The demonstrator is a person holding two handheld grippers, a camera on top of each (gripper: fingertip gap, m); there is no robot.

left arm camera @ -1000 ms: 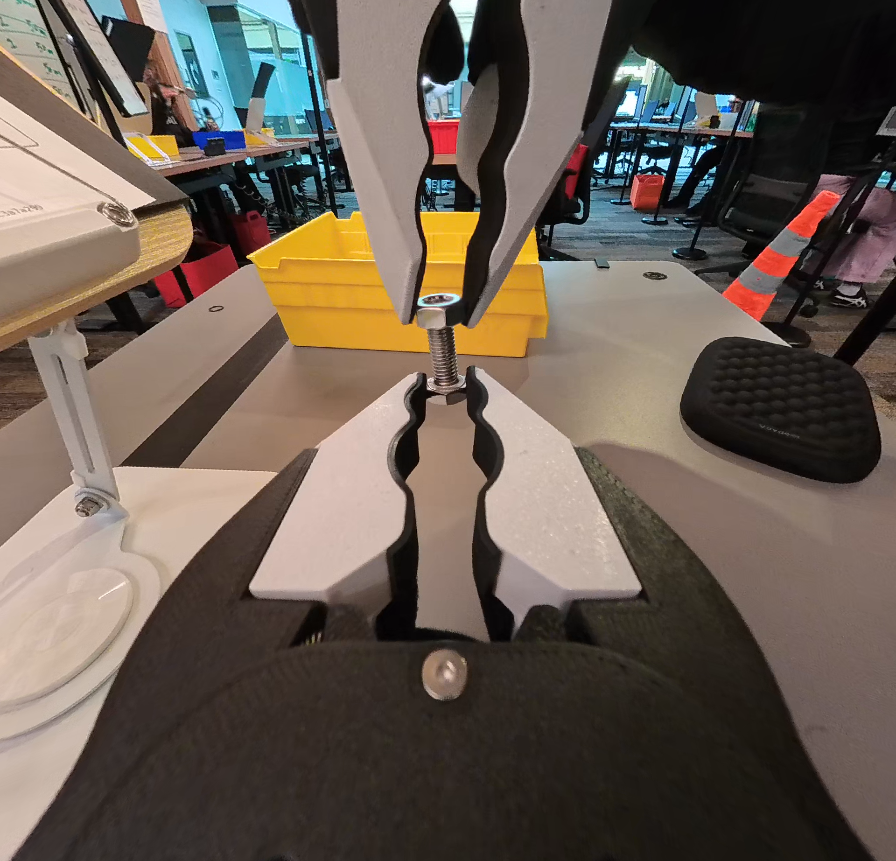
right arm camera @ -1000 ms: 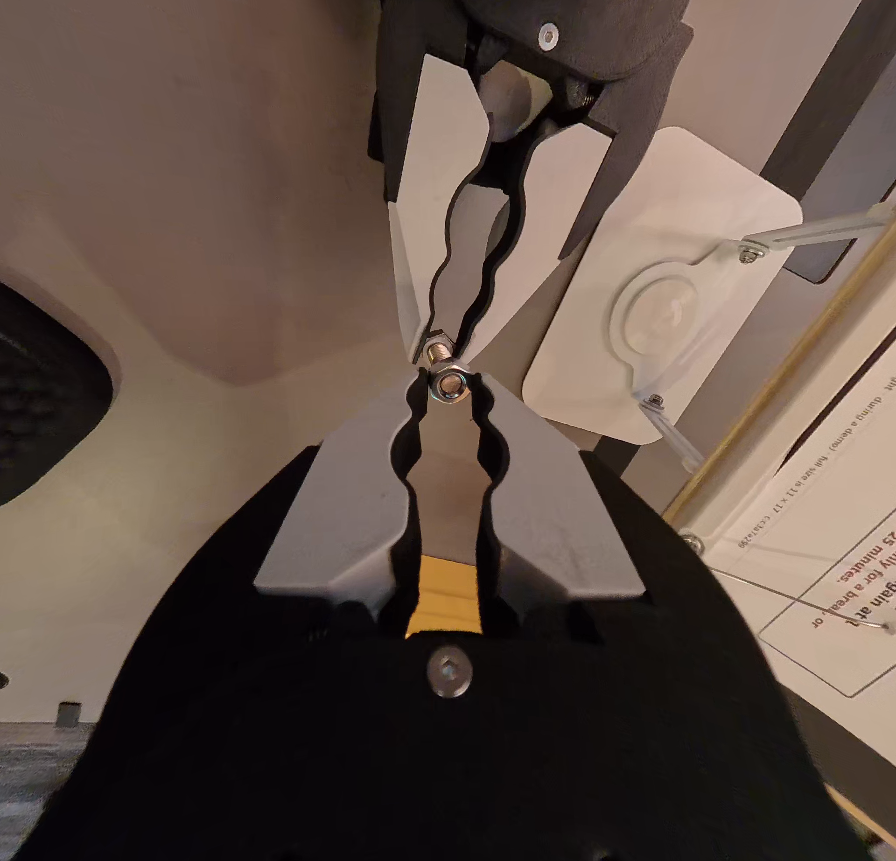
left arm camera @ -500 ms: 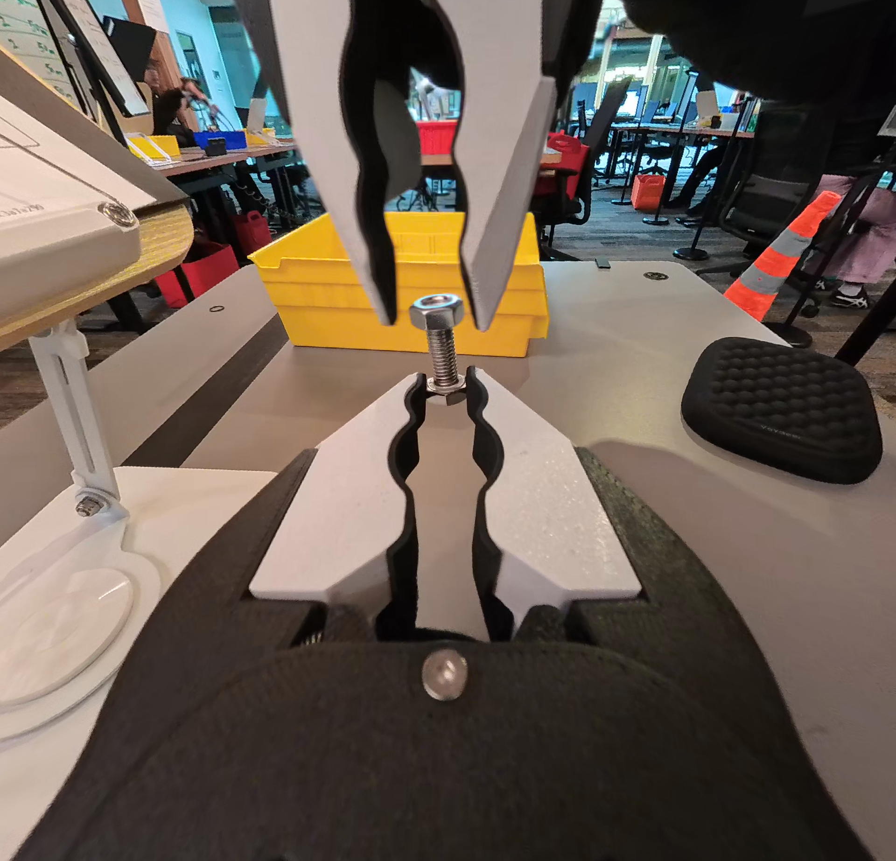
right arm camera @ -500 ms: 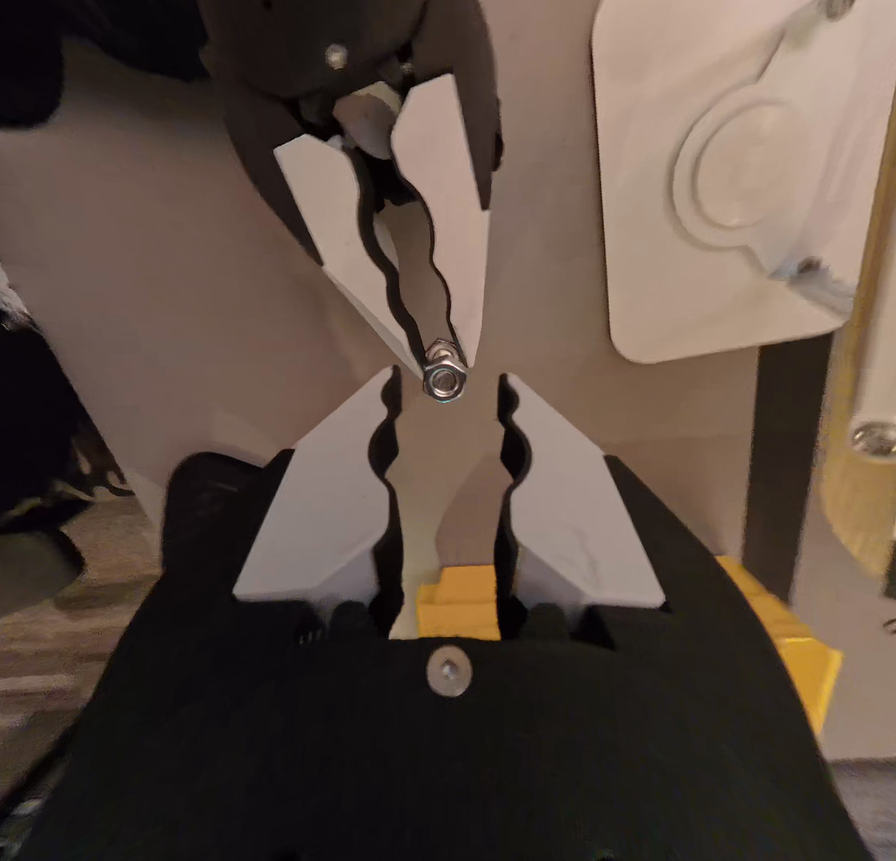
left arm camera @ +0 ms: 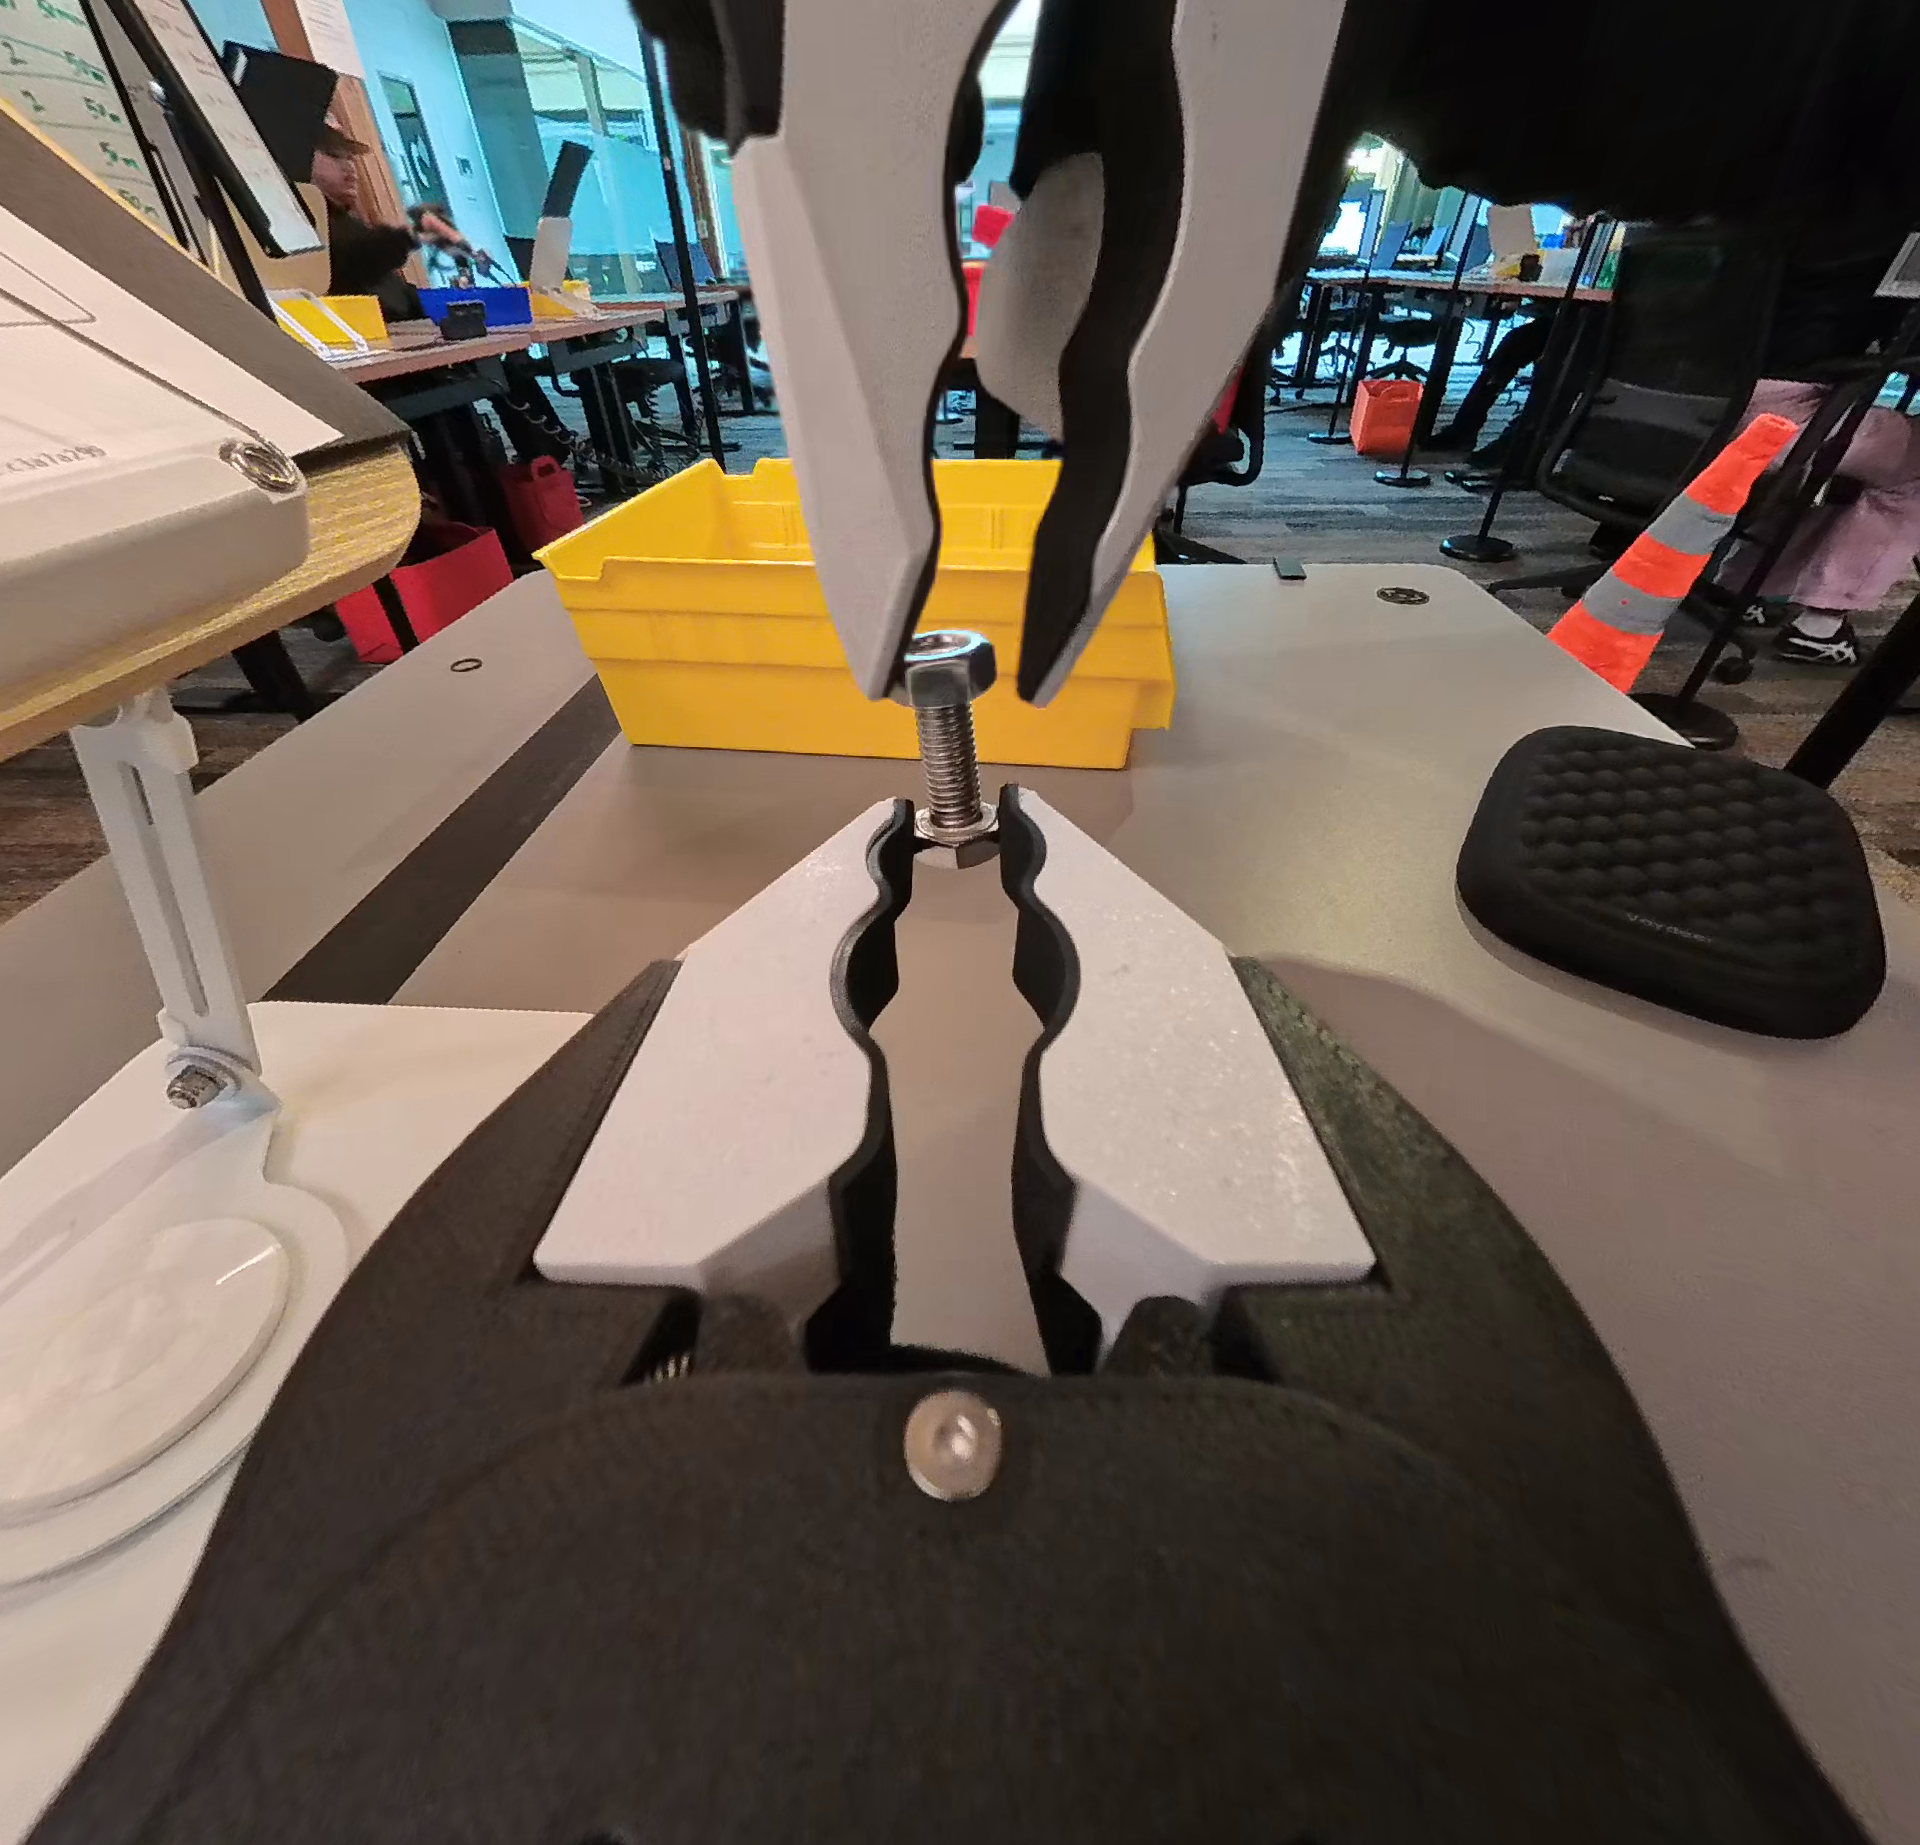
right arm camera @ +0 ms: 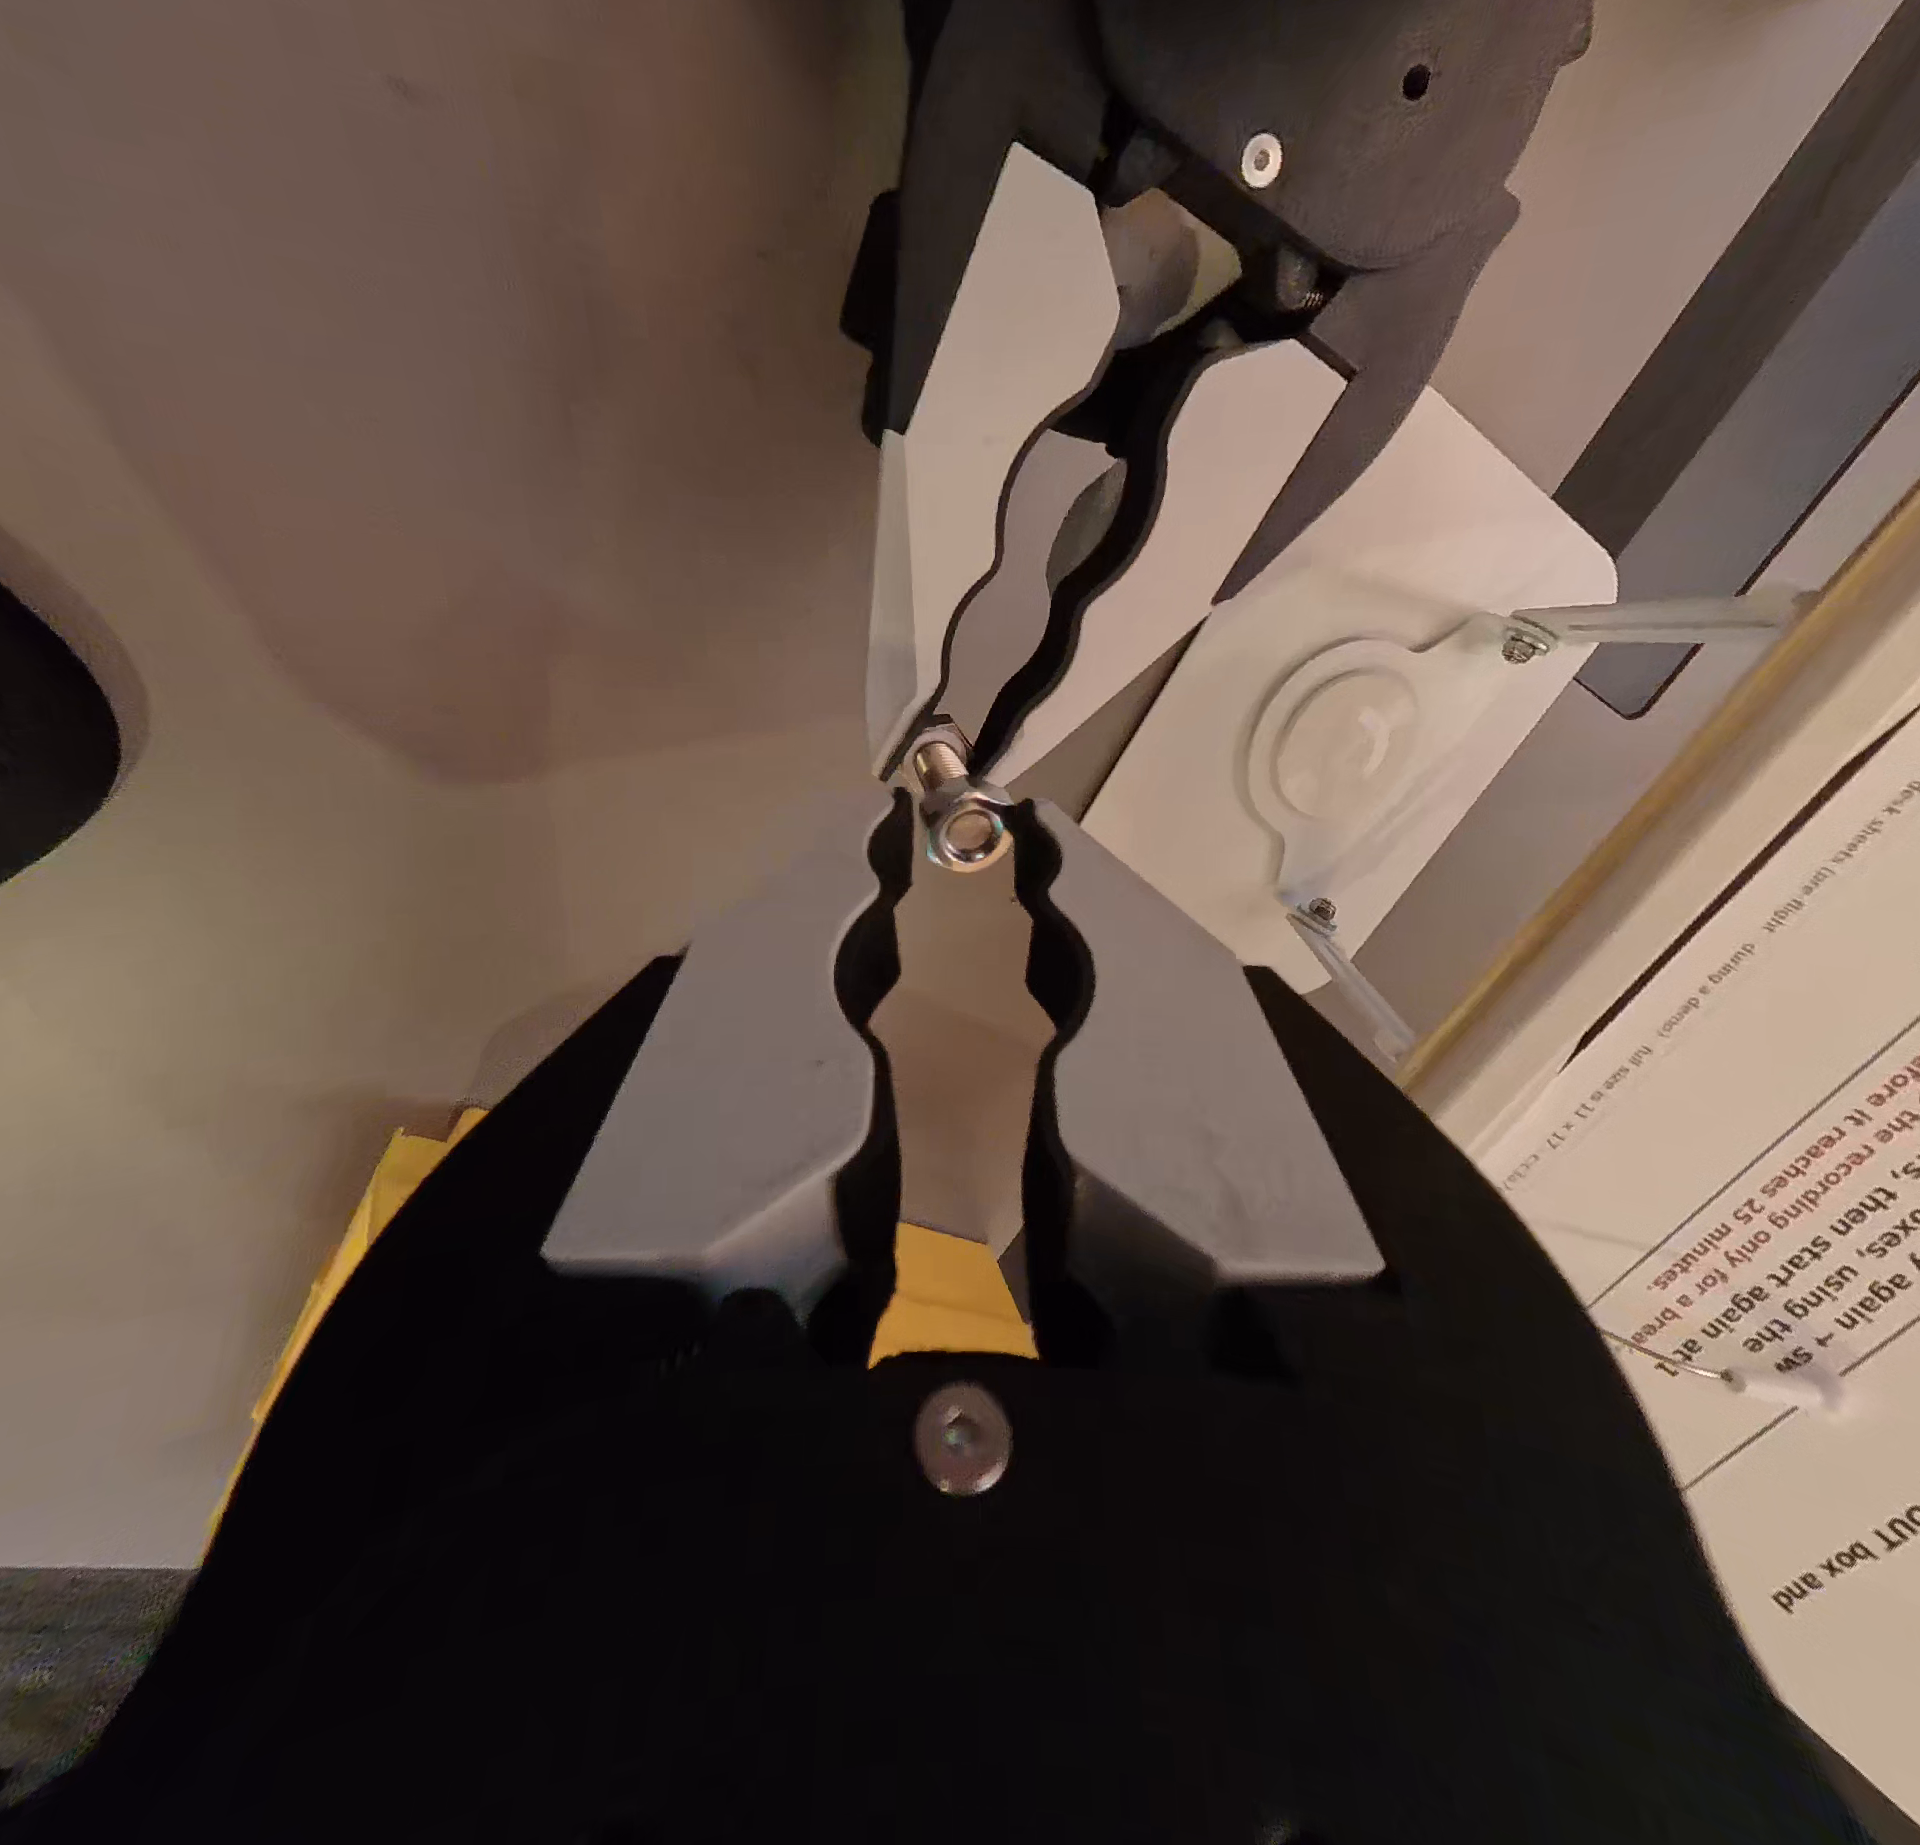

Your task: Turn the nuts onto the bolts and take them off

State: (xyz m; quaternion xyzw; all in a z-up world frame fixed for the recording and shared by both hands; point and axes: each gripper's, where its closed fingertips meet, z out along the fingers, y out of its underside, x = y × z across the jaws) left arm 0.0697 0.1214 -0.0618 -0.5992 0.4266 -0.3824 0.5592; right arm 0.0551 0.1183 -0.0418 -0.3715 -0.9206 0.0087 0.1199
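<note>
A steel bolt [left arm camera: 948, 767] stands upright over the grey table [left arm camera: 1351, 1120]. My left gripper [left arm camera: 951, 839] is shut on the bolt's head at the bottom. A hex nut [left arm camera: 948, 657] sits at the top of the thread. My right gripper [left arm camera: 961, 696] comes down from above, its jaws closed in around the nut. In the right wrist view I look down the bolt: the nut [right arm camera: 971, 839] lies between my right gripper's tips [right arm camera: 961, 819], and the left gripper [right arm camera: 930, 741] holds the bolt [right arm camera: 935, 761] from beyond.
A yellow bin [left arm camera: 727, 652] stands just behind the bolt. A black rubber pad [left arm camera: 1673, 881] lies to the right. A white stand base [left arm camera: 135, 1328] carrying a tilted board with a paper sheet [left arm camera: 125, 445] is on the left. An orange cone [left arm camera: 1673, 559] stands on the floor beyond. Both grippers' tips are close together, under 4 cm apart.
The right gripper let go of the nut and opened, swung round, then came back and closed on the nut again. The left gripper and bolt stayed still.
</note>
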